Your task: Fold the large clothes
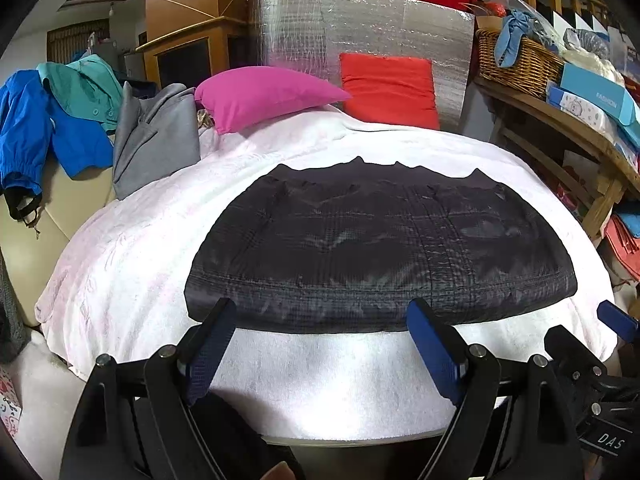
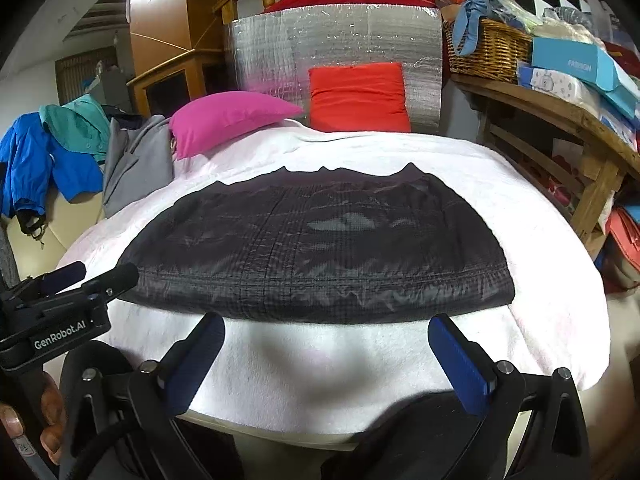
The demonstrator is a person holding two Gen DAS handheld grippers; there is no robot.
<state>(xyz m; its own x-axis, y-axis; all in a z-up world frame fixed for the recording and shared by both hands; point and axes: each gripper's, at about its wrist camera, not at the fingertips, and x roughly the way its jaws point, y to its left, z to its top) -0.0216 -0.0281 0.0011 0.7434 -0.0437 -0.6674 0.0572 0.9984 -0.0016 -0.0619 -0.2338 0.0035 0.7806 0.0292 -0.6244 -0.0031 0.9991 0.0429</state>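
A black quilted garment (image 1: 380, 248) lies folded into a wide flat shape on a white blanket (image 1: 132, 264) that covers a table. My left gripper (image 1: 320, 312) is open. Its blue-padded fingertips stand just above the garment's near folded edge, with nothing between them. In the right wrist view the same garment (image 2: 320, 248) lies ahead. My right gripper (image 2: 326, 322) is open wide at its near edge, holding nothing. The right gripper's tip (image 1: 616, 316) shows at the right of the left wrist view. The left gripper (image 2: 92, 276) shows at the left of the right wrist view.
A pink pillow (image 1: 260, 96) and a red pillow (image 1: 390, 92) lean at the far end before a silver foil panel (image 1: 360, 28). A grey garment (image 1: 156, 140) and blue and teal jackets (image 1: 48, 128) hang at the left. A wooden shelf (image 1: 560, 120) with a wicker basket (image 1: 516, 56) stands to the right.
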